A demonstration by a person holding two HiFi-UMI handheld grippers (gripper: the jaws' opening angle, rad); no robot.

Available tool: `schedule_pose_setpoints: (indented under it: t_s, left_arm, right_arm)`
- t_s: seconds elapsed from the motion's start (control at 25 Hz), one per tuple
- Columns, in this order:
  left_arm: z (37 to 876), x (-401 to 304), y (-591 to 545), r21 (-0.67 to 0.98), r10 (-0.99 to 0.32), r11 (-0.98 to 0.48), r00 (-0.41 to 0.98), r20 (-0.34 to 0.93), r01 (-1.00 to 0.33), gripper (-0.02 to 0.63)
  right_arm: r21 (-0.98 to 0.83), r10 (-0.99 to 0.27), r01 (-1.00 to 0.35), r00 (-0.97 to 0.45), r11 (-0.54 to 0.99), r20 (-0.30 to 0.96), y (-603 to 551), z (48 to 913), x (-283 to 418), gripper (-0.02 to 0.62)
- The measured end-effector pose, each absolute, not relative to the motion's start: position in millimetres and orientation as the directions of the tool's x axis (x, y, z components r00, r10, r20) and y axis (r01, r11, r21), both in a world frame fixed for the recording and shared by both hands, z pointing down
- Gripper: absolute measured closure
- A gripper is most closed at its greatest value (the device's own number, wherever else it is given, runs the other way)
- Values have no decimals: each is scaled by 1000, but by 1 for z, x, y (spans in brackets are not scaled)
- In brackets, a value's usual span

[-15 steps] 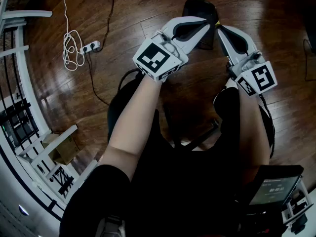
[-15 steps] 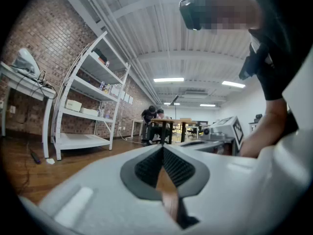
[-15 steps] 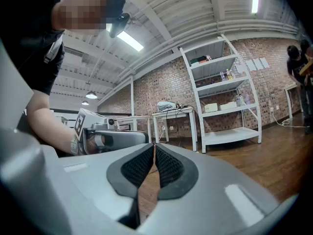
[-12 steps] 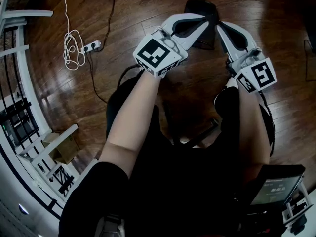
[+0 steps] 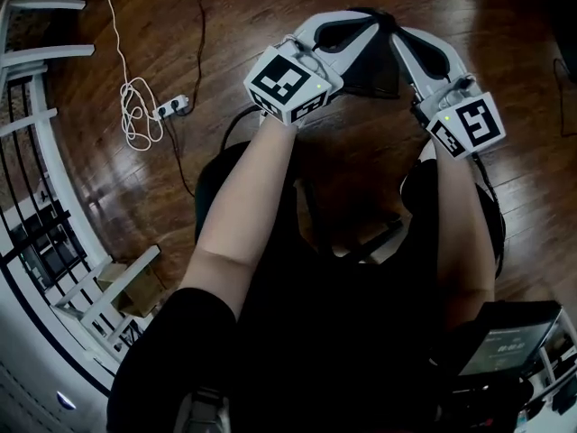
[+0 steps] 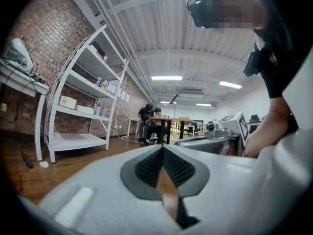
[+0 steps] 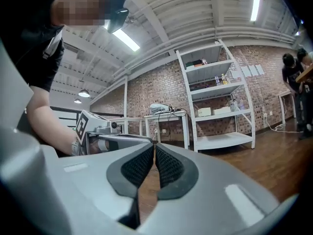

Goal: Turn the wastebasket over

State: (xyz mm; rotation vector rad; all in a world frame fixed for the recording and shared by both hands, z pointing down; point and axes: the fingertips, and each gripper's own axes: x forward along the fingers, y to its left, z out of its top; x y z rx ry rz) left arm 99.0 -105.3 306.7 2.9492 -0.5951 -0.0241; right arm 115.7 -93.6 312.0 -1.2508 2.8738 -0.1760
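While both pairs of jaws are closed on nothing, the left gripper (image 5: 374, 23) and right gripper (image 5: 401, 39) nearly meet tip to tip; the dark wastebasket (image 5: 377, 75) sits on the far floor (image 5: 225, 25) beneath them, about equally near both.

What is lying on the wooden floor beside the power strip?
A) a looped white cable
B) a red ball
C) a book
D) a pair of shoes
A: in the head view a white cable lies in loose loops on the wooden floor, right next to the power strip.
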Motion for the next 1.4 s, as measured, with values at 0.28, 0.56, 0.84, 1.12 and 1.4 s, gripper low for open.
schedule_pose_setpoints:
  t_s: [0.28, 0.56, 0.84, 1.12, 1.4]
  left_arm:
    - [301, 94, -104, 108, -386, -916, 922, 32, -387, 604]
    - [318, 96, -116, 117, -392, -911, 918, 50, -396, 604]
    - [316, 84, -118, 116, -408, -905, 912, 36, -409, 603]
    - [303, 76, -124, 135, -426, -897, 905, -6, -421, 603]
    - [298, 78, -125, 166, -419, -896, 908, -12, -411, 603]
  right_arm:
    - [-162, -752, -747, -658, 645, 41, -109, 304, 126, 584]
    - [-458, -829, -734, -560, 501, -10, -128, 332, 141, 584]
    - [-767, -902, -565, -429, 304, -42, -130, 405, 140, 584]
    - [-938, -971, -340, -193, -70, 142, -70, 541, 138, 547]
    - [-943, -946, -237, -170, -234, 278, -24, 619, 111, 452]
